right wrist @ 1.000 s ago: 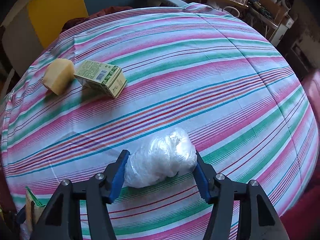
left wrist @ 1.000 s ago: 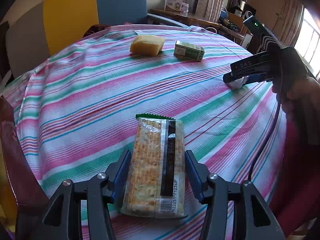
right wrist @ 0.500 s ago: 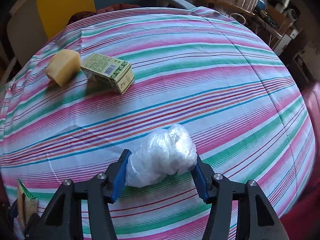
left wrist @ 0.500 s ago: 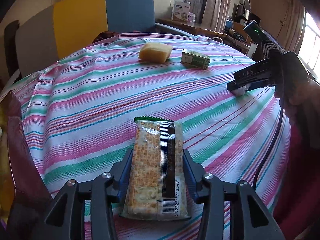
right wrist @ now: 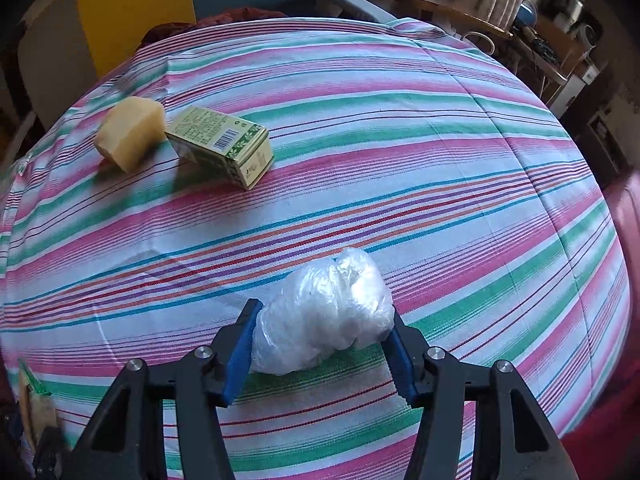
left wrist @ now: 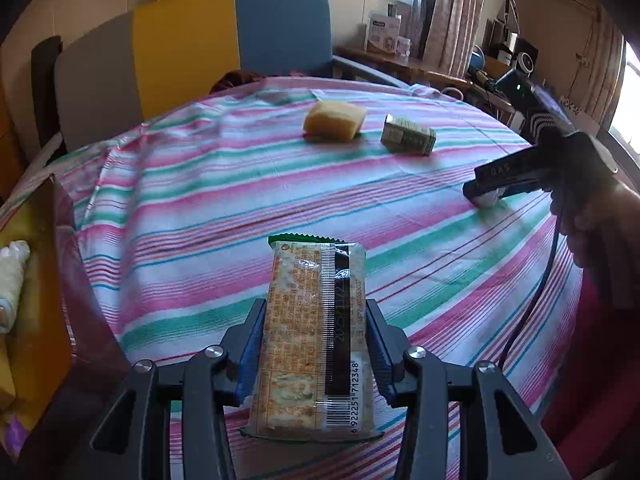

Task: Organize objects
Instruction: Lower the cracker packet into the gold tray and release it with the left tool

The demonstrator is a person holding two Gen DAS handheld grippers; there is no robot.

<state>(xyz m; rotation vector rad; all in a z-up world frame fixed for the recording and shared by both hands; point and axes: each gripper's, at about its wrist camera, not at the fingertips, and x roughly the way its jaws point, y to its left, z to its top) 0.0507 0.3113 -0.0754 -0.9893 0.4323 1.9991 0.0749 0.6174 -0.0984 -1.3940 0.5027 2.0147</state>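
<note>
A long cracker packet (left wrist: 312,320) with a barcode lies lengthwise between the blue pads of my left gripper (left wrist: 315,314), which is shut on it just above the striped tablecloth (left wrist: 200,208). The same packet shows at the lower left edge (right wrist: 34,404) of the right wrist view. My right gripper (right wrist: 323,314) is shut on a crumpled white plastic-wrapped bundle (right wrist: 340,292) that rests on the cloth. In the left wrist view that gripper (left wrist: 486,194) reaches in from the right, held by a person's hand (left wrist: 596,220).
A yellow sponge-like block (left wrist: 335,120) (right wrist: 130,132) and a small green carton (left wrist: 408,136) (right wrist: 224,144) sit side by side at the far side of the table. An open yellow-and-maroon bag (left wrist: 40,288) stands at the left edge. Chairs stand behind the table.
The left jaws closed onto the cracker packet and the gripper rose and tilted up a little with it. The right jaws tightened slightly on the white bundle, which stayed in place.
</note>
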